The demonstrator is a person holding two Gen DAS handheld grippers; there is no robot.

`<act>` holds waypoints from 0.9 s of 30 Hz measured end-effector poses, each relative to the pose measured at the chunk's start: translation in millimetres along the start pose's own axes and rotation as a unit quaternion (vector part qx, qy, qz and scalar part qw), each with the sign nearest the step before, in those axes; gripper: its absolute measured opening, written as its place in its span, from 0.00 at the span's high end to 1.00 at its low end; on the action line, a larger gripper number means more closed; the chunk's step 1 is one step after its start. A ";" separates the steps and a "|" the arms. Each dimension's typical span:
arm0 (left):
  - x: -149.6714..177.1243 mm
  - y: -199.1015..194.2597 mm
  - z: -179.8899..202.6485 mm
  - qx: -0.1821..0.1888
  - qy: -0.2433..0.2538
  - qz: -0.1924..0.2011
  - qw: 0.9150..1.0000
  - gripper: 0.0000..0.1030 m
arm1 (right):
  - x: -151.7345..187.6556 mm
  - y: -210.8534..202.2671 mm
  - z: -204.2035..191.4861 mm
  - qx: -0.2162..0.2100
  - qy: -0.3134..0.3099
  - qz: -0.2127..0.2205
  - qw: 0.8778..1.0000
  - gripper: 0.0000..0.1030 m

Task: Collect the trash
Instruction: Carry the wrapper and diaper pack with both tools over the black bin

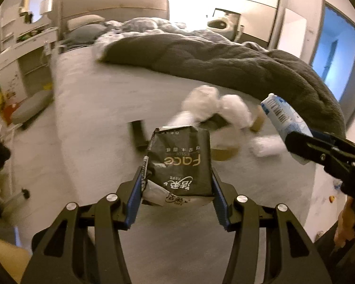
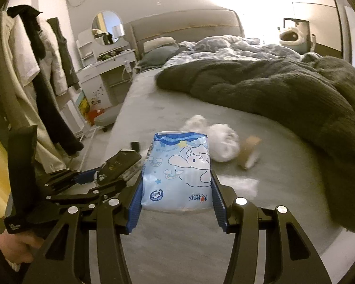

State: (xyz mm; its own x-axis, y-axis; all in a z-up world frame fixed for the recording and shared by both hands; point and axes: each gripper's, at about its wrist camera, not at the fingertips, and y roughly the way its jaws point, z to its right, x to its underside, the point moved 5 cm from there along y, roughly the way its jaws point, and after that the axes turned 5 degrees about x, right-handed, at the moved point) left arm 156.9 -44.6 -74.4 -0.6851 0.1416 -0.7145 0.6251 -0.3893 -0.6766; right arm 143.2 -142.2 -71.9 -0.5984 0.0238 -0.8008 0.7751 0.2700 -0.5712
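Both tongs are carrying wrappers off the bed

The left tongs [image 1: 176,184] are gripping a crumpled black tissue packet [image 1: 179,161] at frame centre; the right tongs [image 2: 176,187] are clamping a pale blue cartoon-printed wipes packet [image 2: 177,172]. Crumpled white tissues [image 1: 215,106] and a brown cardboard roll [image 2: 248,151] are lying mid-frame on the grey bed sheet [image 1: 94,108]. I judge the pickup done; next, both packets need a bin, which is not in view.

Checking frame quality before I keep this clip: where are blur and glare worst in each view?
Left wrist view: the white tissue wads on the bed smear with motion blur, the black tissue pack stays sharp, and window glare washes out the top. Right wrist view: the blue cartoon tissue pack is crisp, the cardboard roll blurred, glare upper right.
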 end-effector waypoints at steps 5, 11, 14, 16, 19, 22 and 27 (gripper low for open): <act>12.2 -18.4 -33.5 -0.038 -0.020 -0.003 0.999 0.46 | -5.5 9.3 -29.6 -0.018 -0.013 -0.003 1.000 0.49; 26.6 -38.4 -70.6 -0.069 -0.046 -0.005 0.997 0.46 | -9.0 17.1 -67.9 -0.040 -0.034 -0.005 0.999 0.49; 36.2 -45.0 -89.6 -0.083 -0.060 -0.012 0.995 0.46 | -9.5 20.4 -85.4 -0.052 -0.041 -0.007 0.998 0.49; 43.5 -47.4 -103.8 -0.094 -0.072 -0.022 0.993 0.46 | -10.4 23.8 -96.7 -0.059 -0.046 -0.009 0.997 0.49; 57.1 -50.9 -125.6 -0.107 -0.093 -0.040 0.989 0.46 | -9.1 28.7 -115.5 -0.072 -0.056 -0.015 0.996 0.49; 71.9 -52.7 -147.8 -0.116 -0.118 -0.059 0.984 0.46 | -7.9 34.4 -134.2 -0.083 -0.064 -0.022 0.994 0.49; 95.8 -54.8 -174.9 -0.120 -0.157 -0.091 0.976 0.46 | -3.2 43.7 -162.8 -0.100 -0.081 -0.034 0.991 0.49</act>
State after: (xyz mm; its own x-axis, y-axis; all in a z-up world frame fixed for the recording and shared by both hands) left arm 122.4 149.5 -136.9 -0.8500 -0.1112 -0.5149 0.5266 -0.1537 -0.8361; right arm 145.9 26.2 -65.0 -0.5948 -0.1521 -0.7893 0.6685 0.4518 -0.5908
